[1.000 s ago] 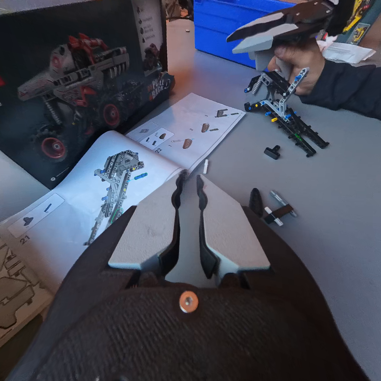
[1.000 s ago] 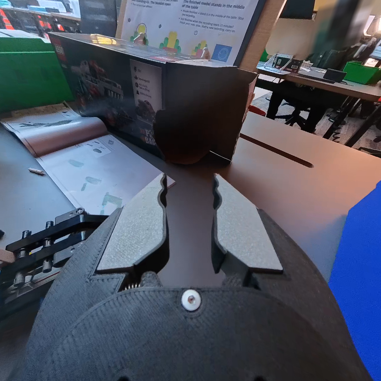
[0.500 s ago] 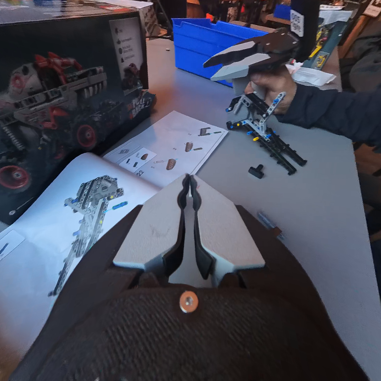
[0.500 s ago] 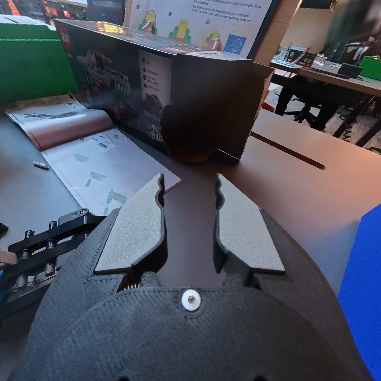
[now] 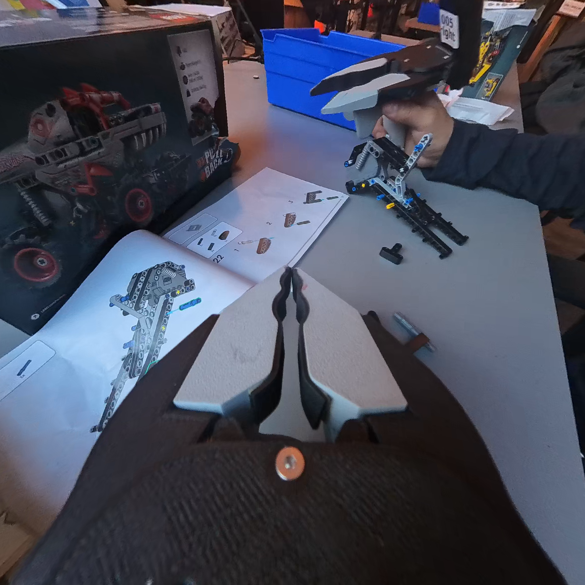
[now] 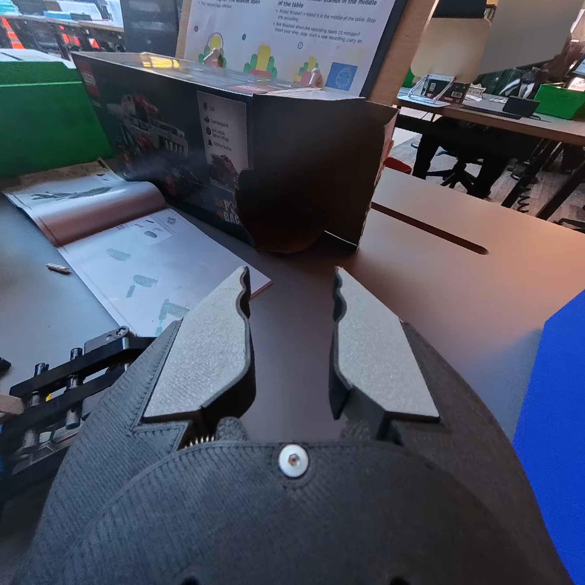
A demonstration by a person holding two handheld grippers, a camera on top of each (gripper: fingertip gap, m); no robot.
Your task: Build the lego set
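My left gripper hovers low over the table at the edge of the open instruction booklet, jaws closed to a hairline gap with nothing visibly between them. A small white pin lies on the table by the booklet; the left wrist view hides it behind my fingertips. My right gripper is open and empty; it also shows in the left wrist view, above the partly built black and grey model. The hand holding that gripper also steadies the model, whose black beams show at lower left.
The set's dark box stands behind the booklet. A blue bin sits at the back. A black T-shaped piece and a grey axle with a dark piece lie loose on the grey table. My hands' fingertips stand some 25 cm from each other. The right gripper is farther from the small white pin, some 20 cm, than the left, some 7 cm.
My left gripper's jaws went from slightly open to closed while it moved forward toward the white pin, which is now hidden behind the tips. The right gripper stayed open and barely moved.
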